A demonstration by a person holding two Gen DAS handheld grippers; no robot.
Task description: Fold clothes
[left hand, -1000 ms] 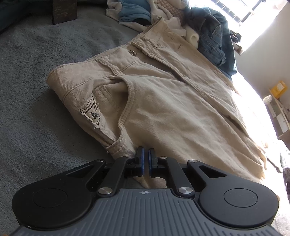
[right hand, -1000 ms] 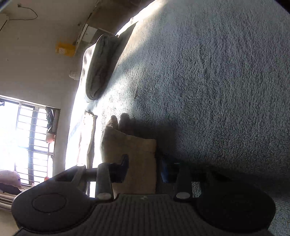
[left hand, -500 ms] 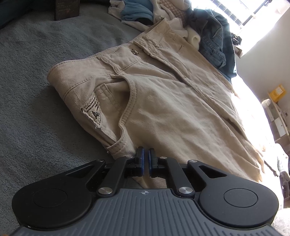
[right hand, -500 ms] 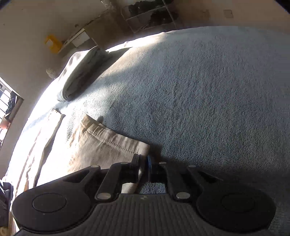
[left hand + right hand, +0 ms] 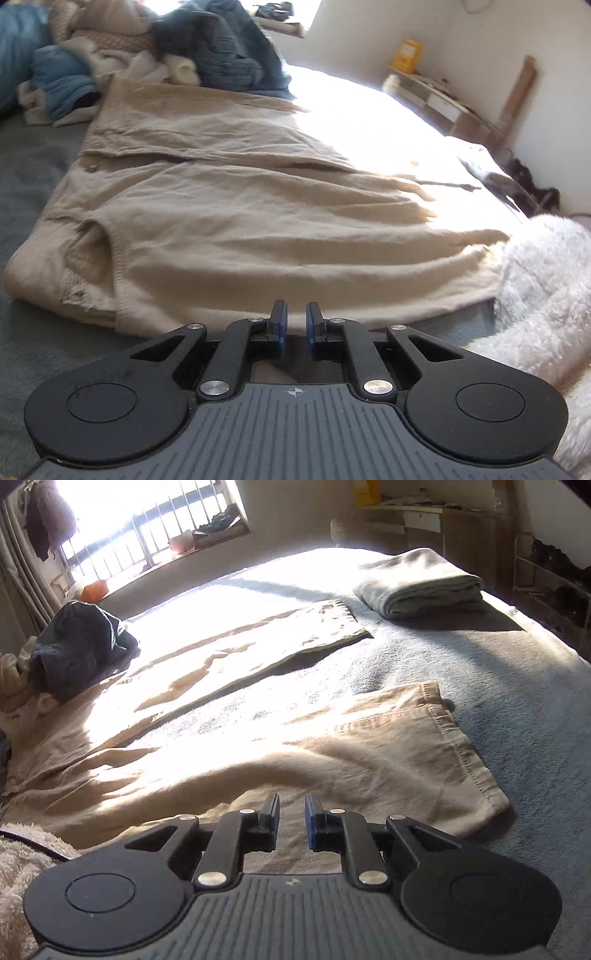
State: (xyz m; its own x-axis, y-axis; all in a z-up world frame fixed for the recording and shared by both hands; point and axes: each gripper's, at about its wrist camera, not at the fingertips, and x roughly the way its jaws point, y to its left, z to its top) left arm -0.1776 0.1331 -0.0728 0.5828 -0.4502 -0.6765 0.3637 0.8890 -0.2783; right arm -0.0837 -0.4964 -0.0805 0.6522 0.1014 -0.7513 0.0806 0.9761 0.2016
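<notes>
- Half a second ago the left claw had its blue pads pinched together at the hem of the beige trousers, near the pocket; its jaws are now opening, with a narrow gap between the pads and no cloth in it.
- The left view has swung round: the trousers now lie crosswise, waistband on the left, legs running off to the right.
- The right claw was earlier nipped shut at the trouser cuff; now its jaws are opening and nothing is pinched, with the cloth lying under them. The cuff sits further off, to the right.
- The trousers are a coarse woven cotton, softly creased, with double-stitched seams and a turned hem; they lie spread flat on the bed, the two legs apart.
- The bed cover is a grey, nubbly fleece.
- A folded pale towel forms a neat thick slab at the far corner.
- A crumpled heap of denim and light garments lies just beyond the waistband.
- A fluffy white sleeve shows at the right edge of the left view.
</notes>
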